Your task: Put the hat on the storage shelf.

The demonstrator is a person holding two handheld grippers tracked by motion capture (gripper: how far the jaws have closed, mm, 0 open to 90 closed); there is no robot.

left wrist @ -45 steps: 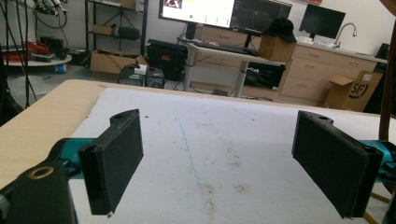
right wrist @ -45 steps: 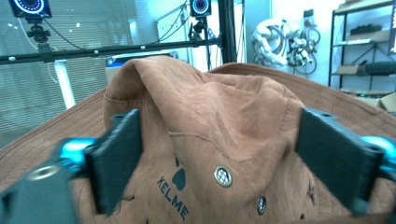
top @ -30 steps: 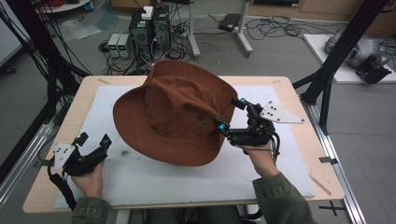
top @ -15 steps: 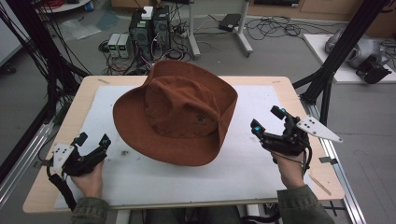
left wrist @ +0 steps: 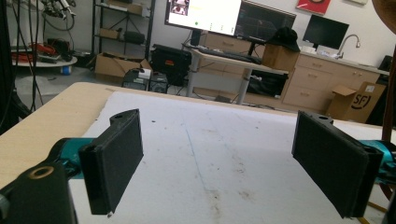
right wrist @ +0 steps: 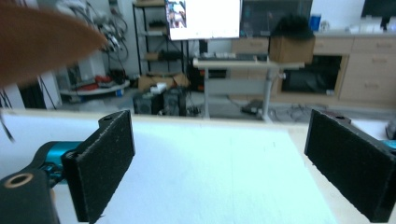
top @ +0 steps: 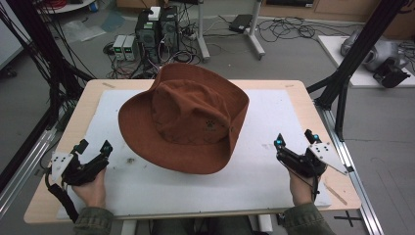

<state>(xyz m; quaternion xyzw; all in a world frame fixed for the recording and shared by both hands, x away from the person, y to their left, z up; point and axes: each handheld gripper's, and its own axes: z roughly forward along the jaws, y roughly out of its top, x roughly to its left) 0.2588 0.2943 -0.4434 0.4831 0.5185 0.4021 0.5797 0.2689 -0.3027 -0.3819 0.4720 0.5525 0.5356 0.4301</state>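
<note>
The brown hat [top: 188, 120] sits at the frame's centre on the bench [top: 293, 88]. Both the left hand-held gripper [top: 93, 147] and right hand-held gripper [top: 294, 138] gape empty, well apart. A one-sided grab could crumple its floppy brim.

Rust-brown hat [top: 188, 117], white mat [top: 274, 112]

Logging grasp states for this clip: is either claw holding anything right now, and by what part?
Nothing is held. The left claw and right claw are both open and apart from the brown hat.
</note>
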